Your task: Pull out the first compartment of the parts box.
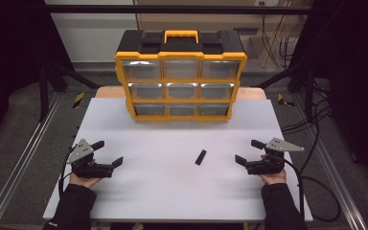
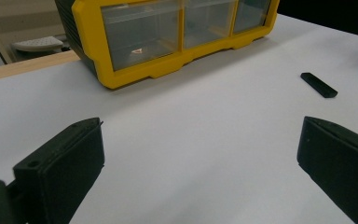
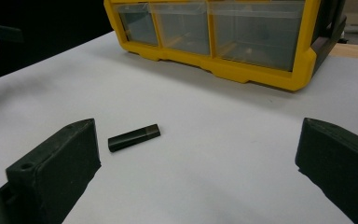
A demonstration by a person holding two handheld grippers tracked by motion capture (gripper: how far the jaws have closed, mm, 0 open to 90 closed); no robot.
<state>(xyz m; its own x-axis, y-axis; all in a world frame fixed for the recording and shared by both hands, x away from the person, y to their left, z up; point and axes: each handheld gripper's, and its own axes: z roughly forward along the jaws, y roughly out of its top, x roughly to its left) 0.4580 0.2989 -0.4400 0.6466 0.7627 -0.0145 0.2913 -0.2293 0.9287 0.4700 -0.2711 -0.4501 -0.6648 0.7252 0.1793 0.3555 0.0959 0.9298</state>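
A small flat black bar (image 1: 201, 157) lies on the white table (image 1: 172, 191), right of centre. The left gripper view has the bar (image 2: 319, 85) far off at upper right, and in the right gripper view the bar (image 3: 134, 137) lies just ahead of the left jaw. A yellow and black drawer cabinet (image 1: 181, 76) with clear drawers stands at the table's back. My left gripper (image 1: 108, 153) rests at the left, open and empty, its jaws (image 2: 200, 163) wide apart. At the right, my right gripper (image 1: 249, 151) is also open and empty, about a hand's width right of the bar.
The cabinet's drawer fronts (image 2: 142, 30) face me, with a yellow handle (image 1: 181, 34) on top. Metal rails (image 1: 19, 163) run along both sides of the table. Cables (image 1: 316, 191) trail off the right side. Wide bare white surface lies between the two grippers.
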